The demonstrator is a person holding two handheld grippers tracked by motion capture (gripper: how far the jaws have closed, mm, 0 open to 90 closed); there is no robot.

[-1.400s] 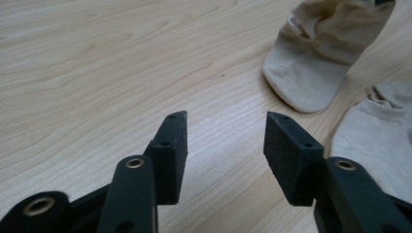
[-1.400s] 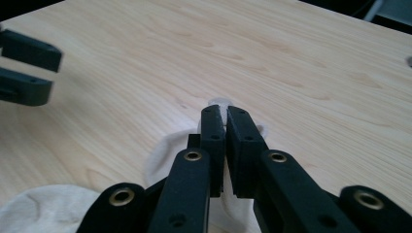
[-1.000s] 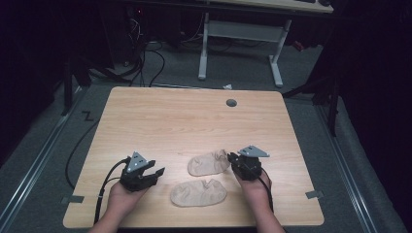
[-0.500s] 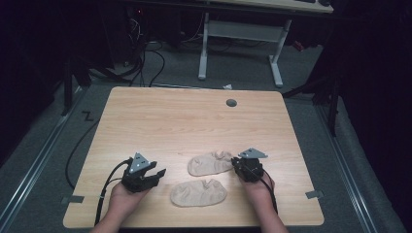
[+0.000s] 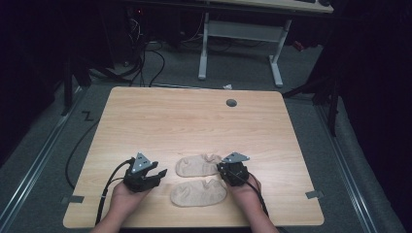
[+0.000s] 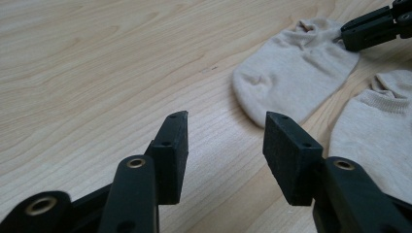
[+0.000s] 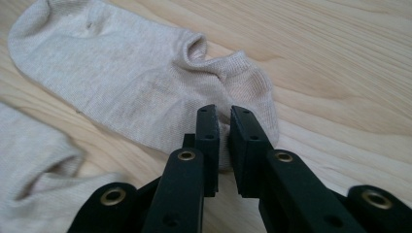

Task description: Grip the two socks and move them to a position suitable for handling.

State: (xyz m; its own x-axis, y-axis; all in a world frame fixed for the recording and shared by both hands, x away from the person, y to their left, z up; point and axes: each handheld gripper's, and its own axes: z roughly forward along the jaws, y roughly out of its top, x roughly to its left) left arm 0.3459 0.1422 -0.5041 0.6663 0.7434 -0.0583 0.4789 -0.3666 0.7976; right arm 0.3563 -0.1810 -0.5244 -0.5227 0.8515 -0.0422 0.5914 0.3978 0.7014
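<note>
**Q:** What did the panel show at its centre?

**A:** The farther beige knitted ankle sock (image 5: 197, 165) lay flat on the pale wooden tabletop (image 5: 194, 116), a little in from the near edge and about midway along it. Its cuff pointed towards the right edge. A second beige ankle sock (image 5: 198, 192) lay just beside it, closer to the near edge and apart from it.

**Q:** How did the grippers stand?

**A:** The right gripper (image 5: 221, 167) was at the cuff end of the farther sock. Its jaws were drawn in to a narrow slit with beige fabric visible in the gap. It could not be told whether the pads actually pinched the knit. The left gripper (image 5: 160, 174) rested low over bare wood to the left of both socks, with its jaws wide apart and nothing between them.

**Q:** Which step was in hand, and what did the next move call for?

**A:** By judgement, it was the taking of the farther sock by its cuff, probably to pair it with the nearer one. The next move called for a firm pinch on the cuff before any lift. The free left gripper could steady or take the toe end.
</note>
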